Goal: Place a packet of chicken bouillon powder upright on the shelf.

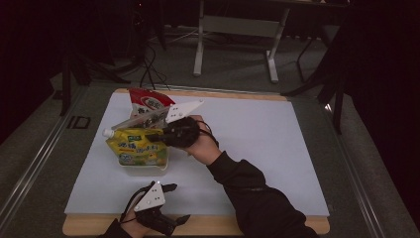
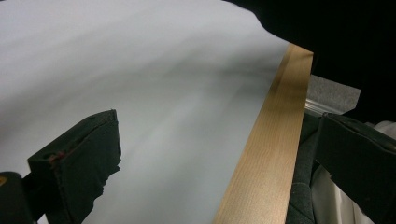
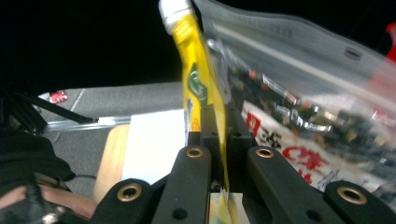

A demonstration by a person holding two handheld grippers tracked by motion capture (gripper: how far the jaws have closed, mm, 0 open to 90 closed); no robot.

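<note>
Right jaws: the right gripper [image 1: 157, 135] was clamped shut on the yellow pouch [image 1: 138, 151], its two black jaws pinching the pouch's thin edge, seen up close in the right gripper view [image 3: 205, 112].
Left jaws: the left gripper [image 1: 168, 208] hung with its jaws spread wide and nothing between them, low at about 6 o'clock on the counter's near edge.
Pouch's place: the yellow pouch sat at roughly 9 o'clock from the counter's middle, its white cap [image 1: 107, 133] pointing toward 9 o'clock, its lower end apparently resting on the white sheet [image 1: 257, 148].
Neighbours: a clear zip bag [image 3: 299, 60] lay pressed against the pouch, and a red packet [image 1: 148, 101] stood just beyond it at 12 o'clock.
Risk of slipping: the grip looked narrow, on a floppy seam only; I judged the pouch's weight could pull it out of the jaws if it were lifted or swung fast.
Risk of dragging: the clear bag touched the pouch, so any pull might have carried it along or tipped the red packet.
In the way: the clear bag and red packet crowded the far side; the left gripper stood well apart from them.
Counter edge: the wooden rim [image 2: 266, 154] ran close under the left jaws.
</note>
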